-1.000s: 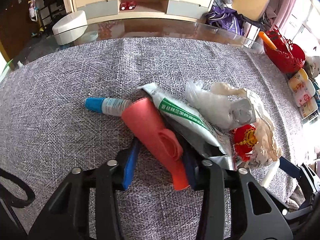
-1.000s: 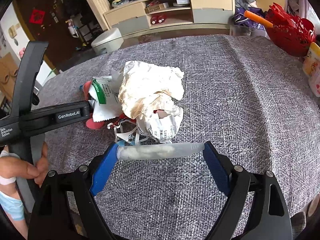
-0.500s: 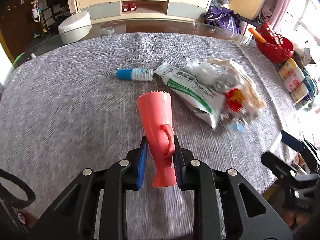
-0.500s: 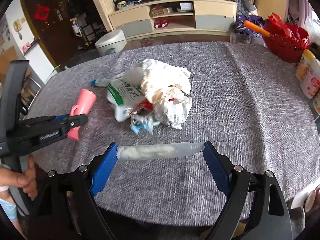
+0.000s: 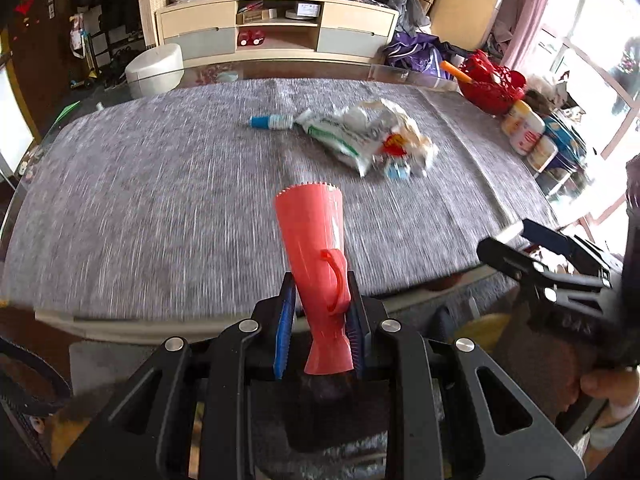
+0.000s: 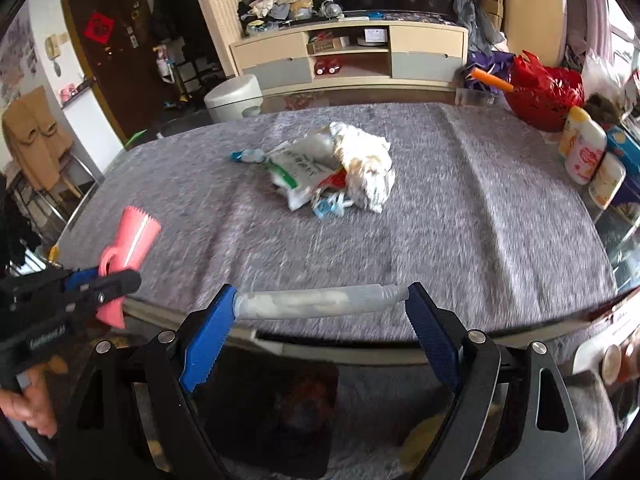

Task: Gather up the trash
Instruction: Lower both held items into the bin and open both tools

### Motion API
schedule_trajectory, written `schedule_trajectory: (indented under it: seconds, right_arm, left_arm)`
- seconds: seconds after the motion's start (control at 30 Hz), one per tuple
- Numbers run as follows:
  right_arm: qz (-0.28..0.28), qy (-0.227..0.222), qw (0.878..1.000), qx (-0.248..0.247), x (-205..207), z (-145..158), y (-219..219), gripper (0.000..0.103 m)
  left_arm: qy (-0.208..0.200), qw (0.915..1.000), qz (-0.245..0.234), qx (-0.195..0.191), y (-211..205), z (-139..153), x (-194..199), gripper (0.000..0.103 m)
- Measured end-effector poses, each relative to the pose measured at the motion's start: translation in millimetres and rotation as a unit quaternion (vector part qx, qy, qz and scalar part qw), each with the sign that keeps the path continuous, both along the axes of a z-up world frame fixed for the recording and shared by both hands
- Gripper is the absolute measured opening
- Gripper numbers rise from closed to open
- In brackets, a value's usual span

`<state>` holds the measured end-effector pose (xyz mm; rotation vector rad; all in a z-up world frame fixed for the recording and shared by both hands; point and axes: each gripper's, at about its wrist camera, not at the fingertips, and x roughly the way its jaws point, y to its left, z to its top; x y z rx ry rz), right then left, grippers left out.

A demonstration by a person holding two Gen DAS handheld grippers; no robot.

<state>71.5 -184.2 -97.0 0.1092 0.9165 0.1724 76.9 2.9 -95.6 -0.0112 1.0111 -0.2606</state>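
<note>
My left gripper [image 5: 318, 312] is shut on a red plastic tube [image 5: 316, 256], which sticks up and forward over the near edge of the grey-clothed table [image 5: 160, 200]. The same red tube [image 6: 130, 244] shows at the left of the right wrist view. My right gripper [image 6: 320, 302] is shut endwise on a clear, whitish tube [image 6: 316, 300], held crosswise above the table edge. A trash pile [image 5: 368, 140] of white wrappers, crumpled paper and a red scrap lies mid-table, with a blue-capped bottle [image 5: 270, 122] to its left. The trash pile [image 6: 340, 172] is far ahead of both grippers.
A red basket [image 5: 490, 88] and several bottles [image 5: 524, 132] stand along the table's right side. Beyond the far edge are a white stool [image 5: 154, 68] and a beige cabinet [image 5: 276, 36]. Dark floor with a bag shows below both grippers. A hand [image 6: 24, 404] holds the left gripper.
The left gripper closed on the red tube, lifted it off the table and drew back past the near edge. The right gripper drew back too, still holding the whitish tube.
</note>
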Motion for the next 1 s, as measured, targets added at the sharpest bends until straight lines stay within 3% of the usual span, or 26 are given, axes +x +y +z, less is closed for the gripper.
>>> schedule_trajectory:
  seconds: [0.1,0.37,0.73,1.0]
  right_arm:
    - [-0.001,0.008,1.0,0.003,-17,-8,2,0.086]
    - [0.005,0.035,0.999,0.001,-48,-42,15,0.086]
    - [0.009,0.109,0.994,0.01,-58,-114,28,0.086]
    - [0.019,0.144,0.989,0.024,-53,-146,35,0.086]
  left_arm:
    - [0.006,1.0,0.005,0.0,6,-9,-21,0.023]
    - [0.052,0.9986,0.012,-0.005,6,-65,-64,0.023]
    - [0.1,0.9949,0.005,-0.011,-7,-124,-81,0.023]
    - [0.134,0.9908,-0.008,-0.019,-15,-160,-85,0.023]
